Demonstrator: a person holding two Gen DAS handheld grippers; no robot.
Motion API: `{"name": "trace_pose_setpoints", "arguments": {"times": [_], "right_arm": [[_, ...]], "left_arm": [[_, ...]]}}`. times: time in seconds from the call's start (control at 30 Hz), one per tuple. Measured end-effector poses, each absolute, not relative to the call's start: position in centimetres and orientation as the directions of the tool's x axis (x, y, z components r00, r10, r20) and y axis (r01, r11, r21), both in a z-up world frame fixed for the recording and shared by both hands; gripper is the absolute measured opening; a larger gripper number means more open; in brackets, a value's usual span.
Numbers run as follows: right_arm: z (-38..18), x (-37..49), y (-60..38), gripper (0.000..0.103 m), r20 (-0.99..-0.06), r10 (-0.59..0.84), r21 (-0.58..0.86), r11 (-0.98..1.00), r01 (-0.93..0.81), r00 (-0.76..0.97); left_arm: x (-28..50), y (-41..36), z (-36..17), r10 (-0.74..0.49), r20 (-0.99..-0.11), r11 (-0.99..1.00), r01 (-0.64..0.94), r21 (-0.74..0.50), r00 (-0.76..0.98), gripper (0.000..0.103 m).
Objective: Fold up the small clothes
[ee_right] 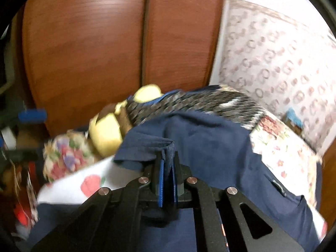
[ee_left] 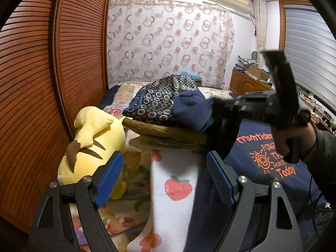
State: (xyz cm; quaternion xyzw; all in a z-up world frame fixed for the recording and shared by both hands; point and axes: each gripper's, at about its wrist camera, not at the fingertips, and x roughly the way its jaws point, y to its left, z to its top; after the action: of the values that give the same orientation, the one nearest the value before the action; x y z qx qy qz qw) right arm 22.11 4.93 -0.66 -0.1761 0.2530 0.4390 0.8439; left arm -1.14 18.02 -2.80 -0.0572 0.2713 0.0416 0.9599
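Orange "Today" print on navy shirt (ee_left: 247, 163) (partly readable)

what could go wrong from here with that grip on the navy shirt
1. The right gripper is shut on only a thin bunched edge of the navy T-shirt; a pull may slip it free.
2. The shirt lies against the patterned dark cloth, so lifting might drag that pile along.
3. The left gripper is open and holds nothing, so the shirt's other side could sag and fold crooked.
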Motion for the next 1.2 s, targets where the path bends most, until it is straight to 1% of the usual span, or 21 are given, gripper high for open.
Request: {"name": "trace_pose_setpoints", "arguments": {"times": [0.13,0.17,0.23,0.3,0.4,0.43,0.47,0.53,0.7,0.93,1.1,1.13,1.17,1.2], "right_arm": [[-0.5,24.8,0.8,0.006,-0.571,0.601,0.016,0.689,-0.724,0.560],[-0.8,25.5,-0.4,0.006,-0.582,0.593,0.054,0.711,-0.701,0.557],[-1.9,26.2,-2.0,0.006,-0.612,0.566,0.083,0.741,-0.666,0.553],[-3.1,26.3,-3.0,0.012,-0.641,0.527,0.064,0.762,-0.645,0.559],[-4.6,26.6,-4.4,0.027,-0.660,0.495,0.051,0.780,-0.624,0.565],[-4.9,26.7,-4.7,0.039,-0.662,0.484,0.043,0.788,-0.615,0.573],[-5.1,26.6,-5.1,0.046,-0.662,0.474,0.039,0.796,-0.604,0.581],[-5.1,26.1,-5.4,0.047,-0.659,0.475,0.046,0.799,-0.599,0.583],[-4.8,24.9,-5.1,0.047,-0.639,0.547,0.085,0.749,-0.657,0.541],[-6.6,26.1,-4.7,0.047,-0.652,0.631,0.155,0.655,-0.740,0.421],[-8.2,28.3,-3.6,0.047,-0.696,0.607,0.147,0.644,-0.751,0.384],[-8.4,28.7,-3.6,0.043,-0.706,0.603,0.149,0.640,-0.754,0.372],[-8.8,29.4,-3.7,0.025,-0.718,0.598,0.156,0.638,-0.754,0.357],[-9.0,30.0,-3.9,0.017,-0.730,0.583,0.156,0.650,-0.744,0.356]], "left_arm": [[-0.4,17.3,-2.7,0.030,-0.529,0.992,-0.089,-0.085,0.848,0.082],[-0.3,17.1,-2.7,0.027,-0.530,0.993,-0.084,-0.083,0.847,0.082],[0.2,16.7,-2.6,0.021,-0.533,0.994,-0.074,-0.079,0.846,0.082],[0.6,16.4,-2.6,0.013,-0.534,0.995,-0.065,-0.080,0.846,0.082],[1.3,15.8,-2.5,-0.001,-0.535,0.995,-0.051,-0.083,0.845,0.082],[1.5,15.6,-2.4,-0.005,-0.536,0.995,-0.047,-0.083,0.844,0.082],[1.8,15.4,-2.4,-0.008,-0.538,0.996,-0.042,-0.082,0.843,0.082],[2.4,15.1,-2.4,-0.010,-0.542,0.997,-0.036,-0.074,0.840,0.082],[3.9,14.3,-2.4,-0.022,-0.548,0.997,-0.019,-0.069,0.836,0.082],[6.7,13.5,-2.6,-0.025,-0.570,0.999,-0.004,-0.049,0.821,0.082],[8.9,13.2,-2.8,-0.018,-0.581,1.000,0.002,-0.028,0.813,0.082],[9.4,13.2,-2.8,-0.021,-0.583,1.000,0.005,-0.030,0.812,0.082],[9.8,13.1,-2.8,-0.024,-0.586,0.999,0.008,-0.031,0.810,0.082],[10.3,12.9,-2.8,-0.028,-0.589,0.999,0.011,-0.032,0.808,0.082]]}}
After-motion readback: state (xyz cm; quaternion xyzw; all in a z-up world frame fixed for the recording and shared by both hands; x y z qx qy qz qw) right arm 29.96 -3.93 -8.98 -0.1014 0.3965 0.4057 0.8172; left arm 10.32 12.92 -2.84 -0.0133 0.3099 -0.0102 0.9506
